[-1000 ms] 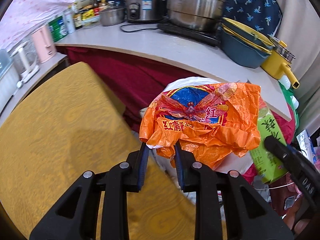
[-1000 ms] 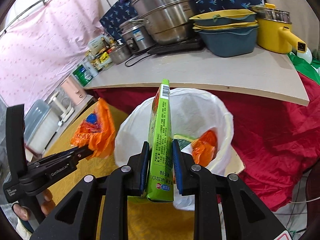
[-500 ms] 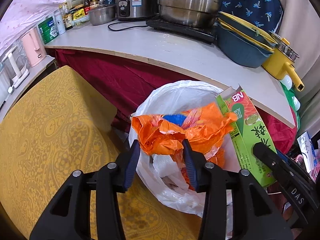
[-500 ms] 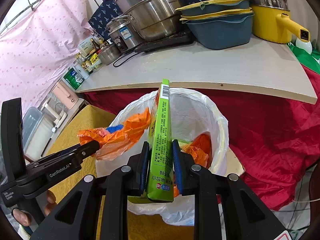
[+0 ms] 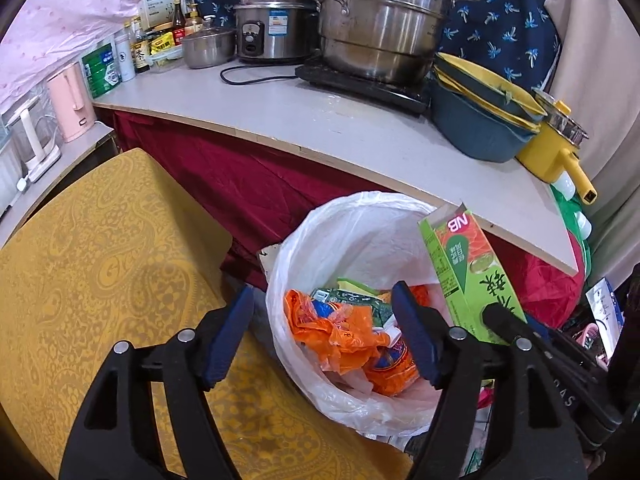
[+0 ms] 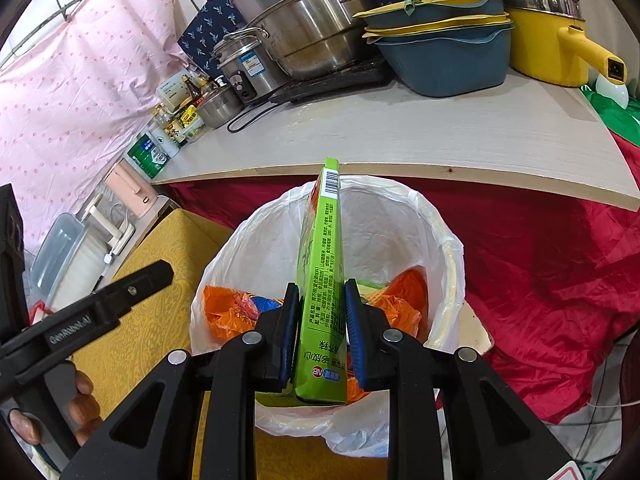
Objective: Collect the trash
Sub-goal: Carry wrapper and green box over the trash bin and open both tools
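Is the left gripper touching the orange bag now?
Apart. The left wrist view shows the left gripper open, with the orange bag lying below in the bin.

A pale wooden counter [image 5: 320,120] is curving across the upper half of the left-wrist frame, with dark red cloth [image 5: 240,184] hanging below its edge. Along the top, steel pots [image 5: 380,28] are sitting against a navy patterned fabric [image 5: 500,20] – blue basins [image 5: 472,120] and a yellow pot [image 5: 552,152] are crowding the upper right. A pink dotted sheet [image 6: 72,92] is covering the wall at upper left of the right-wrist frame. At lower left, a table with a yellow patterned cloth [image 5: 100,260] is filling the corner – even light is falling throughout.
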The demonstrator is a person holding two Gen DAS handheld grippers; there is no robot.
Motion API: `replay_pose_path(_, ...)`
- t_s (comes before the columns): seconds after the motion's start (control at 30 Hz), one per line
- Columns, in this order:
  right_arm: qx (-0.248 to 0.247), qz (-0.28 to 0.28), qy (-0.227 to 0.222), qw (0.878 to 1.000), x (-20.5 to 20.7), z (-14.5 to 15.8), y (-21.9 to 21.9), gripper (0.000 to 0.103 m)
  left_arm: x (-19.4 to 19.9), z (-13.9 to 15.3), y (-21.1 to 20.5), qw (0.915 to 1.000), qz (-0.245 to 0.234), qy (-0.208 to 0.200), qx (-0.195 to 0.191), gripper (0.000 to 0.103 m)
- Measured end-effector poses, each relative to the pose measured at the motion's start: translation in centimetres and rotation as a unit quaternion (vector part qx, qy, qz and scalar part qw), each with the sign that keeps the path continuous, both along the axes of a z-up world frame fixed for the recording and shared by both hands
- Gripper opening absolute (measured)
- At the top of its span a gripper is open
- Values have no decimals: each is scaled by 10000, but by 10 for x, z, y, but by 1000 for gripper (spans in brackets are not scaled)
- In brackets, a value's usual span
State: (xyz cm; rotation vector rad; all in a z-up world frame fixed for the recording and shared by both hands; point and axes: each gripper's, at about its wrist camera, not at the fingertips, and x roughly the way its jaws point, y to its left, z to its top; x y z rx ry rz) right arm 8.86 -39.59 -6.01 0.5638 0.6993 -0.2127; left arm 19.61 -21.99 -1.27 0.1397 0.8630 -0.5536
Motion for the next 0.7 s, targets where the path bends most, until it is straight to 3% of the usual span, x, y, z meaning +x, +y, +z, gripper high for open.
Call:
replay_pose_path(0.47, 25, 99, -36, 9999, 11, 4, 11, 29, 1, 3, 20, 9996, 231, -133, 73, 76)
replay_pose_path(0.7, -144, 95, -114, 9998, 7, 16, 19, 42, -6, 7, 28, 9992, 297, -249, 92, 86)
